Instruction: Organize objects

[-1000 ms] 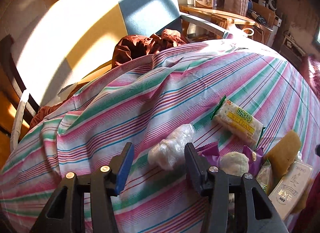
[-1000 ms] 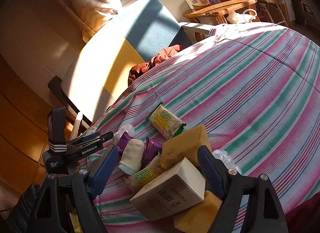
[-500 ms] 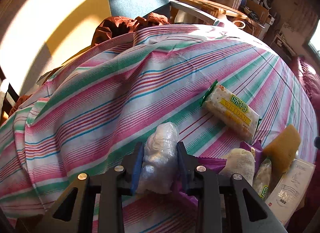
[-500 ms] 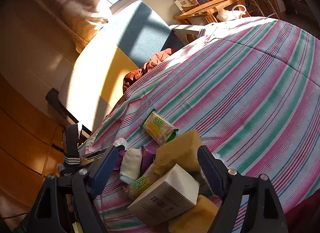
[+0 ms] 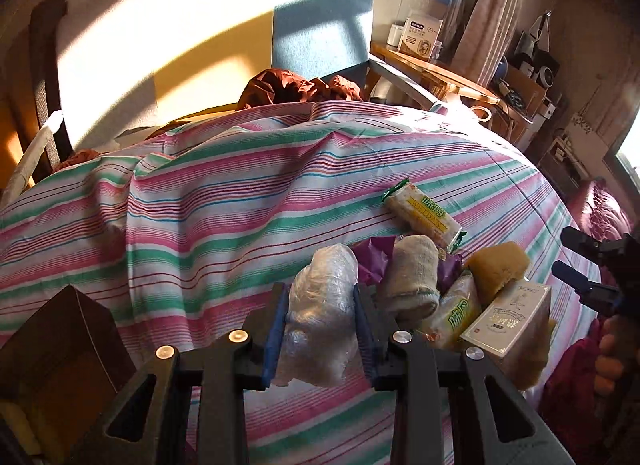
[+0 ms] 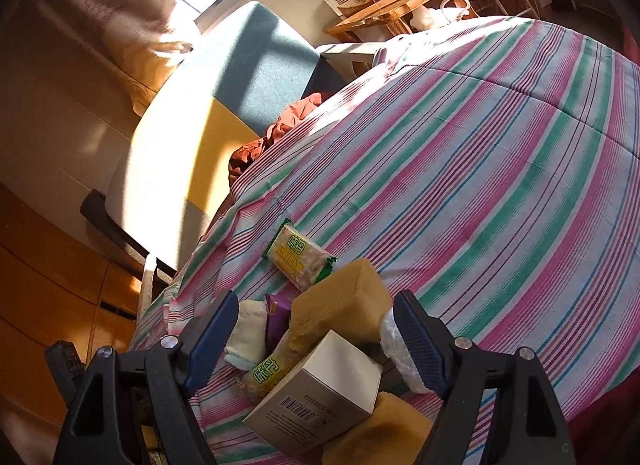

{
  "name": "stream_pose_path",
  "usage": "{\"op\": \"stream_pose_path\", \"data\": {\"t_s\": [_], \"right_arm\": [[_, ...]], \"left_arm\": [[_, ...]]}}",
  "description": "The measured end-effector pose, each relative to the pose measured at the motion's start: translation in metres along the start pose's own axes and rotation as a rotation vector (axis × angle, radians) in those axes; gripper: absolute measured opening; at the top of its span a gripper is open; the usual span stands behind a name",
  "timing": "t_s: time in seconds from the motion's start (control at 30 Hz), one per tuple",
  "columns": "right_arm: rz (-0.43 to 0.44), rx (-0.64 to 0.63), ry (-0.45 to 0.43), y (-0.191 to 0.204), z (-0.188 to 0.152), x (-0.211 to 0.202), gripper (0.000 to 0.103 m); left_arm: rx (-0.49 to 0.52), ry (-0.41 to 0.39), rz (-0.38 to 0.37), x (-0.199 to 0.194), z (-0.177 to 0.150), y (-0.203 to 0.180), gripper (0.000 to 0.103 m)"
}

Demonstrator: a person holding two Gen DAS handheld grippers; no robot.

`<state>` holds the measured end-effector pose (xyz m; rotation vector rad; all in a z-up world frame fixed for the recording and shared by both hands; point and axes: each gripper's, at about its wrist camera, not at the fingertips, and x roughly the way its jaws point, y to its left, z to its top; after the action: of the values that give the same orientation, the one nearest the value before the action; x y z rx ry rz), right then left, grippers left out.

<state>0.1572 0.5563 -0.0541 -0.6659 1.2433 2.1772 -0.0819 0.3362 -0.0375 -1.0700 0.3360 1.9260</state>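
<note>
My left gripper [image 5: 320, 290] is shut on a clear plastic-wrapped bundle [image 5: 320, 329], held just above the striped bedsheet [image 5: 240, 205]. To its right lies a pile: a rolled white cloth [image 5: 412, 277], a purple packet [image 5: 372, 257], a green-and-yellow cracker pack [image 5: 422, 213], a yellow sponge [image 5: 498, 265] and a white box [image 5: 508, 317]. My right gripper [image 6: 316, 301] hangs open over that pile, its fingers either side of the sponge [image 6: 344, 305] and the white box [image 6: 320, 389], touching neither. A second snack pack [image 6: 268, 373] lies under the box.
A brown cardboard box [image 5: 60, 345] stands at the lower left by the bed's edge. Behind the bed are a blue-and-yellow cushion [image 5: 200, 45], a red-brown cloth [image 5: 296, 89] and a wooden side table [image 5: 440, 69]. Another clear bundle [image 6: 396, 345] lies by my right finger.
The left gripper closed on the plastic bundle and carried it back and left from the pile, so the brown box came into view. The right gripper barely moved.
</note>
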Motion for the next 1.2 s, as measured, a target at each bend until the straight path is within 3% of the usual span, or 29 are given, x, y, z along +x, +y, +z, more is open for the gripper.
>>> {"op": "stream_pose_path", "data": {"t_s": [0.3,0.47,0.67,0.8,0.97,1.2], "right_arm": [[0.008,-0.052,0.160,0.009,-0.014,0.028,0.082],[0.105,-0.105,0.277,0.026,-0.030,0.040,0.082],[0.220,-0.256,0.431,0.066,-0.074,0.040,0.082],[0.228,-0.366,0.567,0.085,-0.121,0.044,0.082],[0.153,-0.603,0.638,0.110,-0.169,0.034,0.082],[-0.050,-1.195,0.505,0.147,-0.206,-0.004,0.082]], "left_arm": [[-0.041,-0.044,-0.038,-0.060,-0.049,0.003,0.033],[-0.089,-0.076,-0.035,-0.095,-0.072,0.018,0.033],[-0.122,-0.106,-0.007,-0.128,-0.100,0.039,0.033],[-0.165,-0.107,0.012,-0.138,-0.122,0.056,0.033],[-0.240,-0.113,0.019,-0.151,-0.149,0.079,0.033],[-0.280,-0.135,0.028,-0.173,-0.176,0.099,0.033]]}}
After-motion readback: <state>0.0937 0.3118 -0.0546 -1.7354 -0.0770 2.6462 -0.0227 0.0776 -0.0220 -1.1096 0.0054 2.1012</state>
